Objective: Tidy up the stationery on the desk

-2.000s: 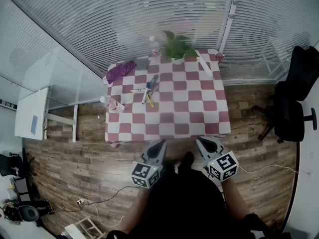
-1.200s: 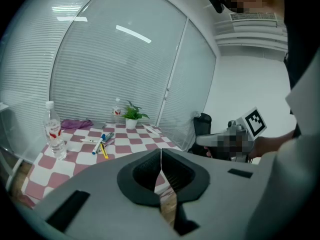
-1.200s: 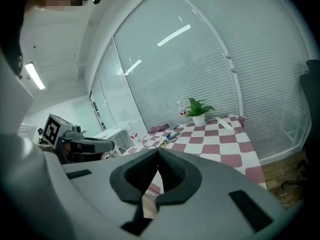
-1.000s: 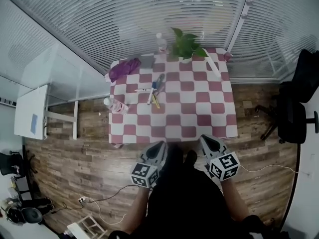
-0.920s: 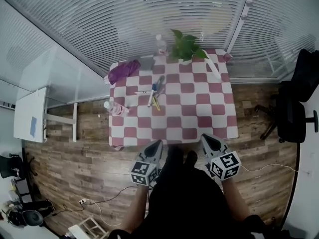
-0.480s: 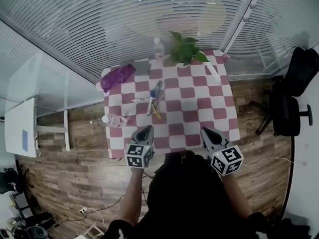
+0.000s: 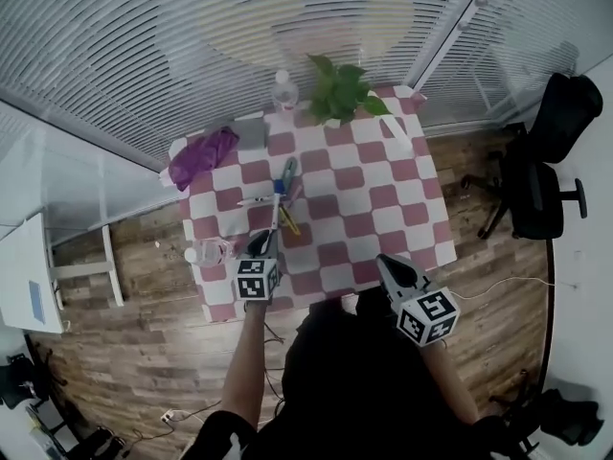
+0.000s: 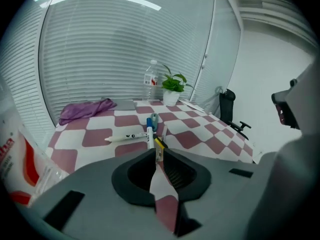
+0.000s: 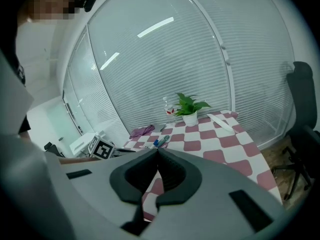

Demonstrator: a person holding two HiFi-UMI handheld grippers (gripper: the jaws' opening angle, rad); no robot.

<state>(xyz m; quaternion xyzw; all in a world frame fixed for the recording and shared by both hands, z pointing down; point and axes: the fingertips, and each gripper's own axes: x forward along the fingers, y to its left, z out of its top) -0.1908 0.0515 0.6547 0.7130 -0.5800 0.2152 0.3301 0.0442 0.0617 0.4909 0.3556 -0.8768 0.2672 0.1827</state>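
Head view, left of frame: a purple cloth point(image 7: 203, 153) lies at the far left corner of the checkered desk point(image 7: 383, 218); a water bottle point(image 7: 209, 251) lies on its side at the desk's left edge.
Left gripper point(image 7: 261, 243): over the near left part of the desk, pointing down at it, jaws pressed together with nothing between them; its tips sit just short of the pens.
Pens point(image 7: 281, 195): a small cluster left of the desk's centre, with a white marker point(image 7: 257, 200) lying crosswise on their left side.
Far edge: an upright bottle point(image 7: 283, 92) stands just left of a potted plant point(image 7: 337, 89); a long white object point(image 7: 397, 132) lies to the right of the plant.
Right gripper point(image 7: 385, 262): at the desk's near right edge, jaws closed together and empty, well apart from the pens.
Right of frame: a black office chair point(image 7: 536, 180) stands on the wooden floor.
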